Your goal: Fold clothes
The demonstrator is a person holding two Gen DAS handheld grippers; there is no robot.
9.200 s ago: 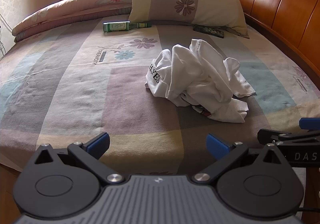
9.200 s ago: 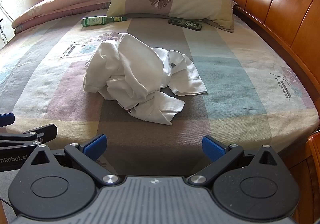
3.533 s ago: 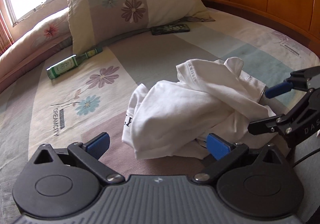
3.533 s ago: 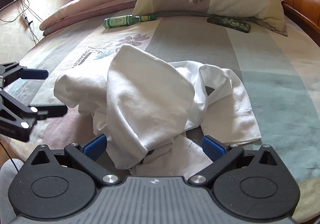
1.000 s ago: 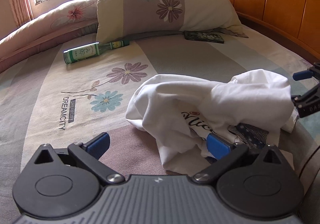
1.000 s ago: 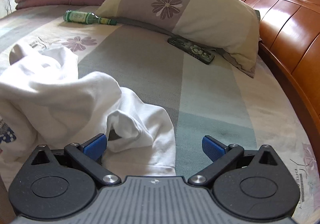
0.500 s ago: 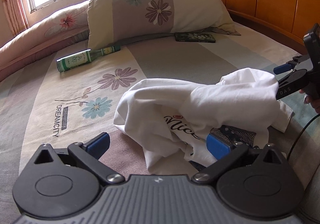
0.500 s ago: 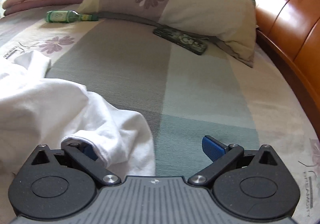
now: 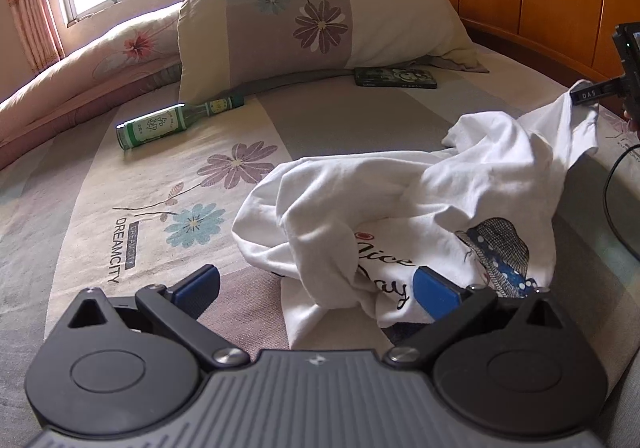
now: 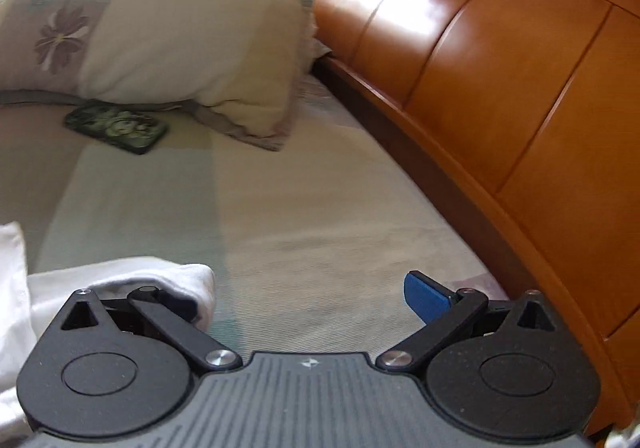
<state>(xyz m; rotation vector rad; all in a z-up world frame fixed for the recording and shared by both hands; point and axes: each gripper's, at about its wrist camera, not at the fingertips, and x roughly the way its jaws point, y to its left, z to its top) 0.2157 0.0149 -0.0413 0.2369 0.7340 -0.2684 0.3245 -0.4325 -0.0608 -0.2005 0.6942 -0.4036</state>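
Observation:
A crumpled white T-shirt [image 9: 400,187] with a "Nice Day" print and a girl in a hat lies on the patchwork bed sheet [image 9: 80,215]. My left gripper [image 9: 316,284] is open and low over the sheet, with the shirt's near folds between its fingers and against the right one. At the far right of the left wrist view my right gripper [image 9: 588,93] holds a corner of the shirt up. In the right wrist view that gripper [image 10: 308,296] is wide open, and the white cloth [image 10: 120,276] is draped over its left finger.
A flowered pillow [image 9: 320,15] leans at the back, with a green bottle [image 9: 168,123] and a dark flat case [image 9: 394,77] on the sheet before it. The wooden headboard [image 10: 500,87] runs along the right. A rolled quilt [image 9: 80,75] lies at the back left. A black cable [image 9: 612,199] hangs at the right.
My right gripper has swung toward the headboard, carrying the shirt's edge over its left finger. The shirt is stretched rightward and its print shows more. The left gripper stays open.

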